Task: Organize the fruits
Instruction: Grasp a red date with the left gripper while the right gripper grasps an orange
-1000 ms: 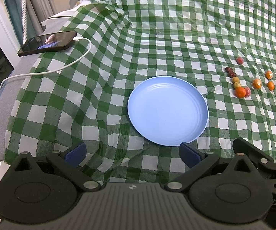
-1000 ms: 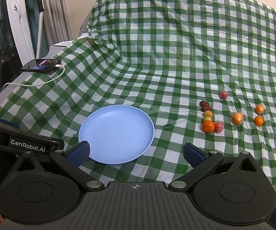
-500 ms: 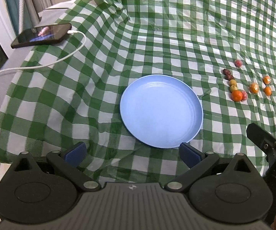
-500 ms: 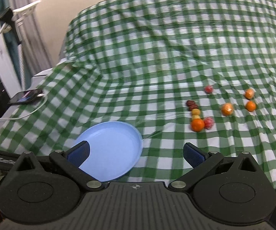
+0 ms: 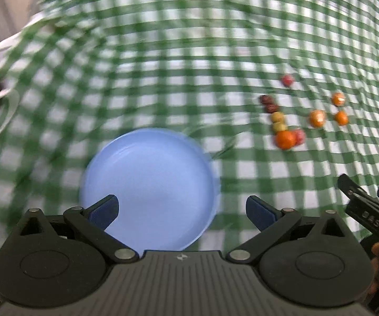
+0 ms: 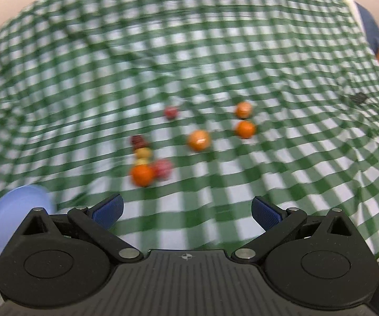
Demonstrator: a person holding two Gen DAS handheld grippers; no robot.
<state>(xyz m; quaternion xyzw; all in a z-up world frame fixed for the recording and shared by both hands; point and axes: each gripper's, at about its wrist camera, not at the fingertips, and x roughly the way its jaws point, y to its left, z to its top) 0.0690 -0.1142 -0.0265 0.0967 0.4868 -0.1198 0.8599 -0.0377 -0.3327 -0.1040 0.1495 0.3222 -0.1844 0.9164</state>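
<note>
Reaching for the first fruit, nothing yet on the plate.

Left wrist view: left tool [image 5: 181, 210] spread wide and empty, poised above the near half of the blue plate [image 5: 147, 158]; best kept there, steady, as the drop target. Right wrist view: right tool [image 6: 188, 212] also spread wide and empty, aimed at the small fruits [image 6: 163, 155] loose on the green checked cloth [image 6: 281, 79], well apart from the plate; best centred over the nearest orange one [image 6: 142, 175], just beside a red one [image 6: 163, 168], then closed gently to avoid rolling.
</note>
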